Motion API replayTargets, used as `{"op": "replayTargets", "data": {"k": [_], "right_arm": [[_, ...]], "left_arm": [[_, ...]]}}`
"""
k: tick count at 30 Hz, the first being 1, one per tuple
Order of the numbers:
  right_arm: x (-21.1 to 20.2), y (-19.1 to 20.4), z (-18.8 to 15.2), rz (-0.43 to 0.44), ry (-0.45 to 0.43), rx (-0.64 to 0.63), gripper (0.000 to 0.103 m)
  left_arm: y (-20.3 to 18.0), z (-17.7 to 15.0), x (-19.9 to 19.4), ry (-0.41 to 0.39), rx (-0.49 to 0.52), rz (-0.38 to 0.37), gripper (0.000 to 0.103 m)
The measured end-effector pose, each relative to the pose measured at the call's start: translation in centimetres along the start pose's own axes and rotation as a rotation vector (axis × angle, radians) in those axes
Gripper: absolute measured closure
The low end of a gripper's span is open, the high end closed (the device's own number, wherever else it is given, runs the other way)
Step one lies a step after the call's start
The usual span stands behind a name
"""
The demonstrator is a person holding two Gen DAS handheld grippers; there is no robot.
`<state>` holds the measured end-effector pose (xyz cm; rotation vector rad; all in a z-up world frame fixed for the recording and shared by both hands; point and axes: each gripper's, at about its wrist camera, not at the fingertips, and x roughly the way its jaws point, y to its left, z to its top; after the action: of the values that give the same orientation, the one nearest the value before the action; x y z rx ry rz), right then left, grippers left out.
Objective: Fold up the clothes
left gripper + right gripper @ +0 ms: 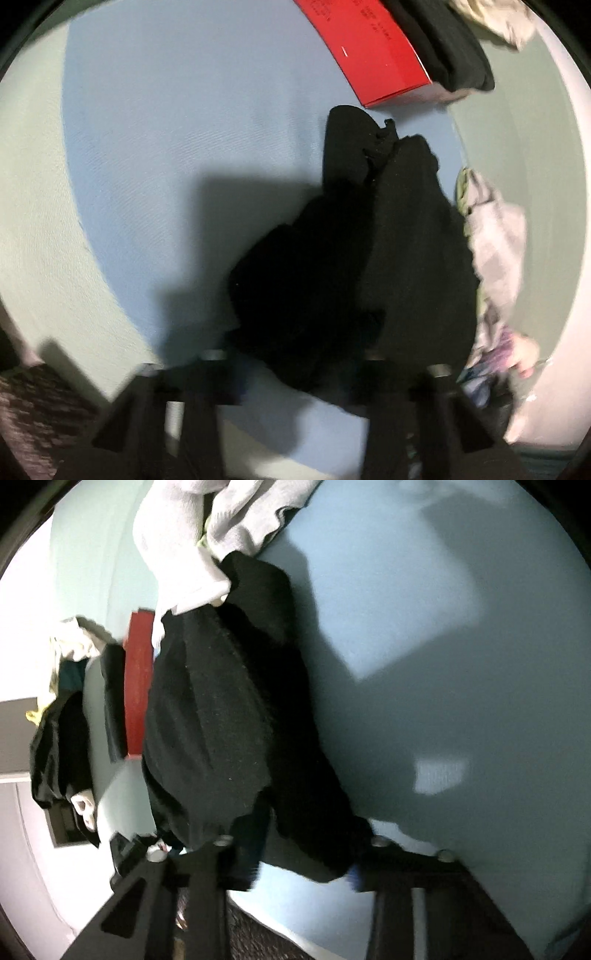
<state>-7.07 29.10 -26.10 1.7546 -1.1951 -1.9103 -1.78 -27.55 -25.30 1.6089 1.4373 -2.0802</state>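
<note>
A black garment [388, 258] lies crumpled on a light blue table surface [166, 147], stretching from the middle of the left wrist view down to the fingers. My left gripper [295, 373] sits at its near edge with the dark cloth bunched between the fingers, shut on it. In the right wrist view the same black garment [221, 701] runs from top centre down to my right gripper [303, 864]. There the cloth fills the gap between the fingers, which are shut on its hem. The fingertips are mostly hidden by the dark fabric.
A red box [369, 48] [138, 683] stands at the far side with folded black clothes [450, 48] on it. Light grey and white clothes [495, 240] [177, 546] lie beside the black garment. More dark clothes [59, 738] are heaped further off. A dark patterned floor [258, 934] shows past the table's near edge.
</note>
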Motion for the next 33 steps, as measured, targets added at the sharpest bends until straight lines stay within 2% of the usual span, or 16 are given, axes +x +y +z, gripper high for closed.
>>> {"op": "replayTargets", "data": {"k": [2,6,9,13,15,17,18,19,22,26,27,30,33], "right_arm": [[-0.2,-0.6,-0.7,0.038,-0.027,0.042,0.086],[-1.7,-0.9,-3.5,0.081,-0.039,0.034,0.088],[-2.6,-1.3,-6.8,0.069,-0.006,0.014,0.088],[-2.9,-3.0,-10.8,0.094,0.040,0.051,0.088],[-2.6,-3.9,-12.3,0.099,0.050,0.064,0.088],[-1.9,-4.2,-13.2,0.102,0.045,0.080,0.088],[-1.7,-4.2,-13.2,0.106,0.037,0.090,0.088],[-1.8,-4.2,-13.2,0.114,0.033,0.091,0.088],[-2.3,-2.7,-13.1,0.144,0.017,0.064,0.088],[-2.8,0.0,-12.6,0.201,0.007,0.030,0.087],[-3.1,0.6,-12.6,0.206,0.002,0.012,0.087],[-3.6,2.1,-12.4,0.219,-0.009,-0.035,0.087],[-3.8,2.8,-12.2,0.229,-0.008,-0.055,0.087]], "left_arm": [[1.3,-0.4,-0.1,-0.003,-0.063,-0.037,0.090],[2.5,-2.1,-1.8,0.001,-0.055,-0.032,0.094],[3.8,-3.6,-3.5,0.015,-0.045,-0.043,0.095],[4.3,-5.1,-5.6,-0.007,0.035,-0.004,0.095],[3.2,-5.5,-6.1,-0.062,0.100,0.065,0.090],[0.8,-7.6,-7.1,-0.209,0.264,0.192,0.069],[-0.5,-8.9,-7.5,-0.285,0.351,0.244,0.048],[-1.8,-10.3,-8.0,-0.340,0.453,0.263,0.037],[-7.3,-17.9,-8.8,-0.431,0.926,0.213,0.035],[-12.3,-29.2,-4.7,-0.359,1.440,0.105,0.034],[-12.7,-31.7,-3.8,-0.333,1.525,0.089,0.034],[-13.5,-35.5,1.1,-0.228,1.715,0.124,0.034],[-14.1,-36.6,3.9,-0.192,1.803,0.236,0.035]]}}
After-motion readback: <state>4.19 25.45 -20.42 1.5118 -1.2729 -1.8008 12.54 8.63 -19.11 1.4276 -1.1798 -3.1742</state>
